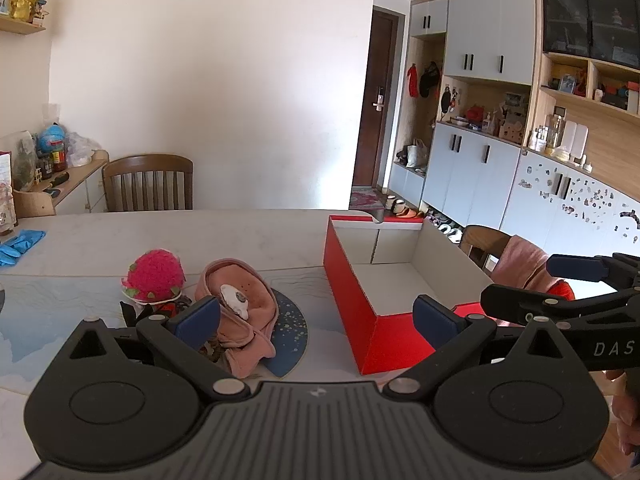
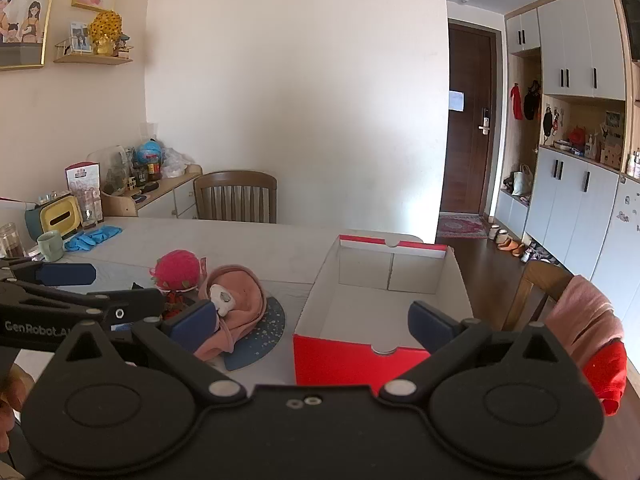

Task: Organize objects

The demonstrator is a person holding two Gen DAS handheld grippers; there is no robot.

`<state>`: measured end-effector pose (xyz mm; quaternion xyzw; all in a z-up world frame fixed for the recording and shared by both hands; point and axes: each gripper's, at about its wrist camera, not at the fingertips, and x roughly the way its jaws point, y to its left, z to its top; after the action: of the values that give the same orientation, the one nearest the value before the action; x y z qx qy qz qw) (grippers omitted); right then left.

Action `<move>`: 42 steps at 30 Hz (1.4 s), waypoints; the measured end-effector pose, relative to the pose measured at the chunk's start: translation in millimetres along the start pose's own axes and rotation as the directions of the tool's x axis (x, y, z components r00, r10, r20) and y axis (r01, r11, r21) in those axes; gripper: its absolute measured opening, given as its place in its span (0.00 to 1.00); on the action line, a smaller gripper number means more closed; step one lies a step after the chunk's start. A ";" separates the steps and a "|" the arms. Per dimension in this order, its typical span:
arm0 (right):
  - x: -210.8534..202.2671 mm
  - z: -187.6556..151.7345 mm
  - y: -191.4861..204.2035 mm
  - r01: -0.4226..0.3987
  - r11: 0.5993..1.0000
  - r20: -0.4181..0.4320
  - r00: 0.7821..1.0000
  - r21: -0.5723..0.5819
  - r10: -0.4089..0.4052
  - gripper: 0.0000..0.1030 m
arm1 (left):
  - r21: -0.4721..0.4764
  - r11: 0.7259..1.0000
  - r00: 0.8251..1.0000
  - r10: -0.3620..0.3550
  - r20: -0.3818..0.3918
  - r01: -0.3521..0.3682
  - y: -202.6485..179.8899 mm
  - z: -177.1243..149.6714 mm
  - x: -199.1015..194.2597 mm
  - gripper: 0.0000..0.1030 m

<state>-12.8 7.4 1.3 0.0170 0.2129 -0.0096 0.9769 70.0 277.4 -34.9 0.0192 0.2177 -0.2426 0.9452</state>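
Note:
A red cardboard box (image 1: 352,304) (image 2: 332,356) with a white, bare inside stands open on the table. To its left lie a pink hat (image 1: 244,312) (image 2: 240,304) with a white patch and a fuzzy magenta strawberry hat (image 1: 154,276) (image 2: 176,270), partly on a dark blue speckled mat (image 1: 292,332) (image 2: 260,336). My left gripper (image 1: 316,320) hovers open above the near table edge, its jaws spanning the pink hat and the box corner, holding nothing. My right gripper (image 2: 312,320) is open too, in front of the box, with nothing between its blue pads.
Blue gloves (image 1: 18,244) (image 2: 92,236), a green mug (image 2: 50,245) and a yellow tissue box (image 2: 60,216) sit at the table's far left. A wooden chair (image 1: 148,182) stands behind the table. Another chair (image 2: 560,292) draped with pink and red cloth stands right of the box.

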 end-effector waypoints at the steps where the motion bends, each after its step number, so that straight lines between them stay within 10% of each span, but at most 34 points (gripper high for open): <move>1: 0.1 -0.2 0.4 -0.001 1.000 0.001 1.000 0.000 0.001 0.99 | -0.001 1.000 1.000 0.000 -0.002 0.000 1.5 -0.8 3.3 1.00; 42: 13.5 5.9 14.2 0.000 1.000 0.003 1.000 -0.023 0.000 0.99 | -0.054 0.997 0.998 -0.051 -0.039 0.049 34.6 11.8 28.6 1.00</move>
<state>2.2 21.2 1.5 0.0059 0.2113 -0.0074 0.9774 113.4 293.4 -38.7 -0.0066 0.2437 -0.2597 0.9344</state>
